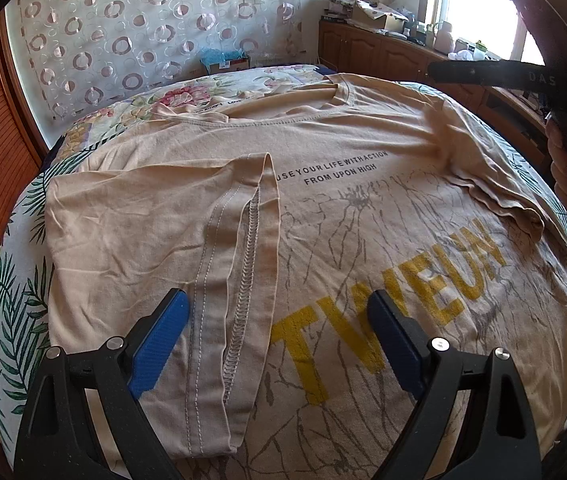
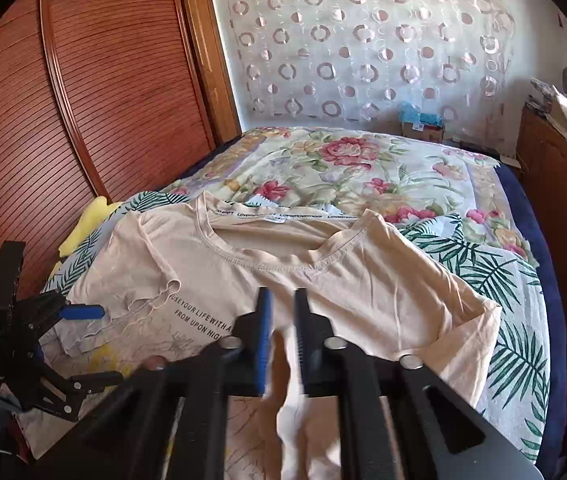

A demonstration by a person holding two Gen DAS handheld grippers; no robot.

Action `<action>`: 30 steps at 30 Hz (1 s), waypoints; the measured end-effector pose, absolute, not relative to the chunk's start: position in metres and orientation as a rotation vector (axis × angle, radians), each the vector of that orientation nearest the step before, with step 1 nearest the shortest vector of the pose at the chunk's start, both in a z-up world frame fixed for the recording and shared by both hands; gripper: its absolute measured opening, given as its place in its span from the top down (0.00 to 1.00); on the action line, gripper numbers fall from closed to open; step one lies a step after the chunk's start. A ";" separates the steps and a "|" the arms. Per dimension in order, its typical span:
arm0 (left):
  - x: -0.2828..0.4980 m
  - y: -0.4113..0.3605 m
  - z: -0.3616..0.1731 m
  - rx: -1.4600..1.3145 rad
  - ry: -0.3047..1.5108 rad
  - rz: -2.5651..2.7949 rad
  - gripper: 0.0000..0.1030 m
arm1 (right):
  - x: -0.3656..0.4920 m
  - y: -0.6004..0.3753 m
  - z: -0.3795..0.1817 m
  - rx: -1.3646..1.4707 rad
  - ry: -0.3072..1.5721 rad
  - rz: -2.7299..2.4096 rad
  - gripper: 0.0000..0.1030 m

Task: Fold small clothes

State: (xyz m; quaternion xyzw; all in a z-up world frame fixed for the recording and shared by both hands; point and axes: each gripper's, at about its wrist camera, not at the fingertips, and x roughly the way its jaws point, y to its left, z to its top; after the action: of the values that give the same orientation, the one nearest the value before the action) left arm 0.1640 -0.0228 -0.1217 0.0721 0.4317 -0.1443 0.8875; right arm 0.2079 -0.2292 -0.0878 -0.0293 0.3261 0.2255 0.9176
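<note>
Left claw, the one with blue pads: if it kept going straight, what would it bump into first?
Most likely the shirt. The left claw is open and angled down at it, with the folded-over sleeve right between its pads. Exactly where it would land is hard to judge.

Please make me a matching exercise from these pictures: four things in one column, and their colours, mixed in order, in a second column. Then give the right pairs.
Things:
1. T-shirt
2. large letters printed on it
3. fingers of the left gripper
4. wardrobe door

Colours:
a. blue
b. reddish-brown
c. beige
d. yellow

Pairs: 1-c, 2-d, 3-a, 4-b
</note>
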 end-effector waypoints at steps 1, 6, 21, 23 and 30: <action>0.164 -0.023 -0.122 0.150 0.897 -0.300 0.11 | 0.207 -0.233 -0.088 -0.055 0.664 0.451 0.75; 0.164 -0.023 -0.122 0.150 0.897 -0.300 0.11 | 0.184 -0.248 -0.094 -0.072 0.681 0.376 0.75; 0.163 -0.023 -0.122 0.150 0.898 -0.300 0.11 | 0.097 -0.250 -0.122 -0.073 0.838 0.333 0.75; 0.163 -0.023 -0.122 0.150 0.897 -0.300 0.11 | 0.094 -0.252 -0.126 -0.085 0.847 0.332 0.75; 0.163 -0.023 -0.122 0.150 0.898 -0.300 0.11 | 0.092 -0.237 -0.138 -0.192 0.872 0.291 0.75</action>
State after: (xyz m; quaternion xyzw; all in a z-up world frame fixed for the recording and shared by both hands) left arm 0.1630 -0.0229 -0.1217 0.0721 0.4318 -0.1445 0.8874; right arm 0.0920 -0.2374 -0.1377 -0.0924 0.4201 0.1401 0.8918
